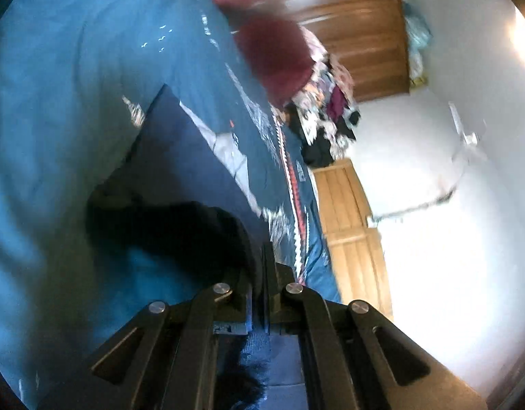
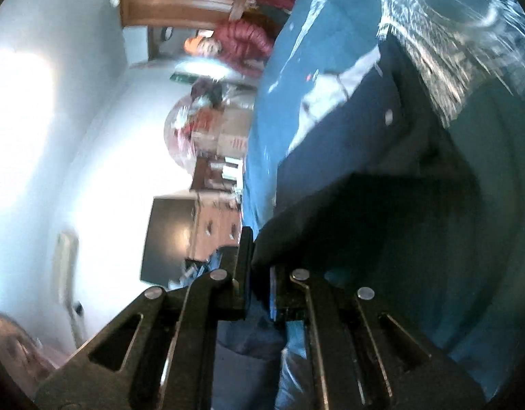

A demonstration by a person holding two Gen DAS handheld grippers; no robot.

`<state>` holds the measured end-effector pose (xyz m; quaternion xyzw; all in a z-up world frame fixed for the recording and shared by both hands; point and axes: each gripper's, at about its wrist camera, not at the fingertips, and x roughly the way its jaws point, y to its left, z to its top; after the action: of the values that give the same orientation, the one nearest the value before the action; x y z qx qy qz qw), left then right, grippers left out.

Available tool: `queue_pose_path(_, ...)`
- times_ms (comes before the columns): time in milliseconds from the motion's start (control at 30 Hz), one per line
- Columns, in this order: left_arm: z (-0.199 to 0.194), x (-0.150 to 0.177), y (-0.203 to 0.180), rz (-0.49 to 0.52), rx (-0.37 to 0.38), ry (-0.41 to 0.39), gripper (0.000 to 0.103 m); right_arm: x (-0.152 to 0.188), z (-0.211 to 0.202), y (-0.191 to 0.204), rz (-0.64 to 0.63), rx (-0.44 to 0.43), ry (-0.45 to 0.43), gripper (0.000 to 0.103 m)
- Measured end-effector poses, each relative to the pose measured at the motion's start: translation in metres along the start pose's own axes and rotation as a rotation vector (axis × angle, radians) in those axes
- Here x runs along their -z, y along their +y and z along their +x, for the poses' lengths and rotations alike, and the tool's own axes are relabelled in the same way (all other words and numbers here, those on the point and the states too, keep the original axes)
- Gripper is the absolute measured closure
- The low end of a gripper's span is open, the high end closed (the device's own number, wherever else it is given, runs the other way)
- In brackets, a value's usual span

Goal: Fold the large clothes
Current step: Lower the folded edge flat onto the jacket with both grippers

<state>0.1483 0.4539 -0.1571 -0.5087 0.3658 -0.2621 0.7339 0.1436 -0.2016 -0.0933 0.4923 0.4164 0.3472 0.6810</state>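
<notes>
Left wrist: left tool (image 1: 260, 273) pinches dark navy garment (image 1: 180, 157); right tool (image 2: 259, 259) clamps its other edge, likely spreading it taut over blue bedspread (image 1: 57, 85) for folding.

White walls (image 1: 433, 171) are washed out by strong light in both wrist views. A dark brown wooden wardrobe (image 1: 358, 34) and a pale wooden panel (image 1: 351, 225) are seen in the left view. In the right view, a flat black rectangular screen (image 2: 168, 235) is seen beside a brown wooden chest of drawers (image 2: 216, 229), with cluttered shelves (image 2: 221, 157) further off.
</notes>
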Motion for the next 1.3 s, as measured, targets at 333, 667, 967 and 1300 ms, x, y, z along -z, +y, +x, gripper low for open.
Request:
queue_pose_path(333,0.133,-0.137,0.059,-0.131,-0.267,-0.056,0.075,-0.135,0.071,-0.095,0.121,0.270,0.009,0.055)
queue_pose_path(667,0.160,-0.106,0.047,0.210,-0.534,0.012,0.074,-0.121,0.103,-0.083,-0.205,0.527,0.051,0.039)
queue_pose_path(967,0.155,-0.081,0.056,0.315,-0.609,0.042,0.060,-0.118,0.113,-0.078,-0.320,0.565,0.037,0.043)
queue_pose_path(1300,0.168,-0.104,0.018,0.496,-0.662,-0.088,0.046,-0.161,0.109,-0.073,-0.449,0.702,-0.075,0.038)
